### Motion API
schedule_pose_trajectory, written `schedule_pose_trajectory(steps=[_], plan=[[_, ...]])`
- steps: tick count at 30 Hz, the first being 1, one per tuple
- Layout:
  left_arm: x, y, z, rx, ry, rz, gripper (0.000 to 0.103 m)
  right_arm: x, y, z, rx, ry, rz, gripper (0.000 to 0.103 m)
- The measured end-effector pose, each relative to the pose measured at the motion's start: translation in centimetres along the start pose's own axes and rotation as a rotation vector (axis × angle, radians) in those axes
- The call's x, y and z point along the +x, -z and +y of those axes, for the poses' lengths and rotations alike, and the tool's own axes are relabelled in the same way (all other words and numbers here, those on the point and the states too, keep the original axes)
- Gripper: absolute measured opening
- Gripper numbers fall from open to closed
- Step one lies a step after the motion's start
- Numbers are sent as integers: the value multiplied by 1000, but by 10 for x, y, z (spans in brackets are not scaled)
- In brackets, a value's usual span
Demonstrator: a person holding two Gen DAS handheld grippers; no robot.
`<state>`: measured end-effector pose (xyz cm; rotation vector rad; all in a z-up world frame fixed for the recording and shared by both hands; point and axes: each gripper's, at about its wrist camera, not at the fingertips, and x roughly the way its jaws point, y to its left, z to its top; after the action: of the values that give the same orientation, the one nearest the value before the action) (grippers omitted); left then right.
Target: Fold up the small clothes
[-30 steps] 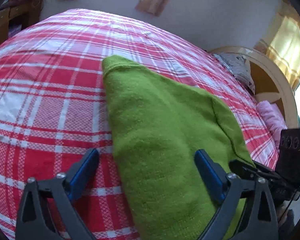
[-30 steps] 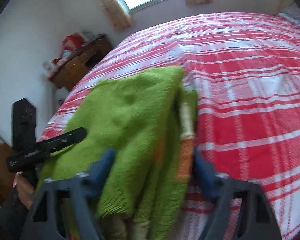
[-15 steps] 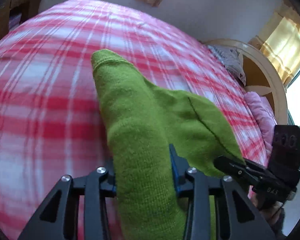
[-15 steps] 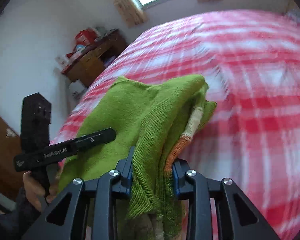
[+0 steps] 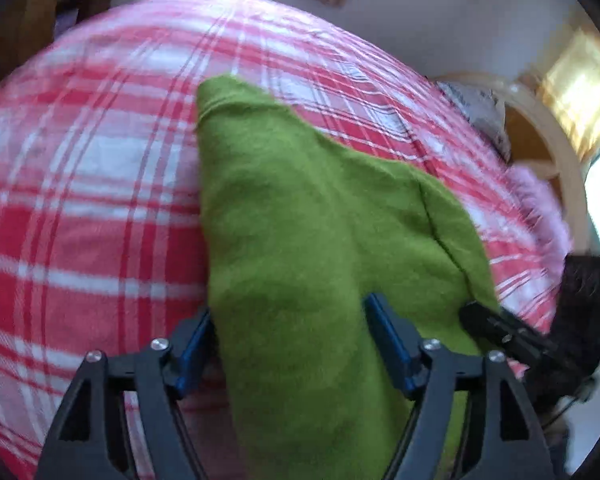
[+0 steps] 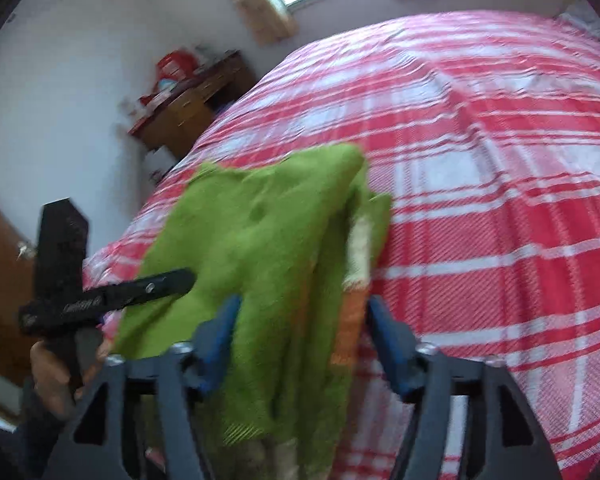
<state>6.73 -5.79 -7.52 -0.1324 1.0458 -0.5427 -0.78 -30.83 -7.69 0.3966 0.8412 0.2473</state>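
A wooden desk (image 6: 192, 108) stands beside the plaid bed (image 6: 500, 200).

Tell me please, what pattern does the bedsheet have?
Red-and-white plaid bedsheet, clearest in the right wrist view.

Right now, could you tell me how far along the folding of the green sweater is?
The green sweater already lies doubled over on the plaid bedspread. The left gripper and right gripper have just opened, straddling its near edge without pinching. Left: probably another fold, then tidying.
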Motion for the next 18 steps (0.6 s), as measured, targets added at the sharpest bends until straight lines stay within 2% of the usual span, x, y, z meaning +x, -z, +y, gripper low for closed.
schedule_pose_trajectory(steps=[2,4,6,7,8,9,12,15,18], plan=[[4,0,-10,42,-56,-35,80,14,1,-6,43,-71,29,70],[6,-1,-10,39,-63,-47,80,22,3,-6,22,-91,-11,70],[5,0,-8,37,-65,-56,73,24,4,-2,0,-72,-23,69],[5,0,-10,44,-66,-61,70,24,4,3,-11,-42,-24,61],[3,1,-11,51,-73,-66,65,24,6,8,-27,-41,-19,45],[1,2,-13,56,-79,-72,59,22,7,14,-33,-45,-14,43],[-9,8,-20,63,-103,-89,44,17,8,36,-109,43,-21,37],[-22,14,-26,78,-135,-105,40,7,14,51,-155,85,-32,36],[-34,19,-26,91,-173,-123,39,-2,17,68,-182,69,-45,35]])
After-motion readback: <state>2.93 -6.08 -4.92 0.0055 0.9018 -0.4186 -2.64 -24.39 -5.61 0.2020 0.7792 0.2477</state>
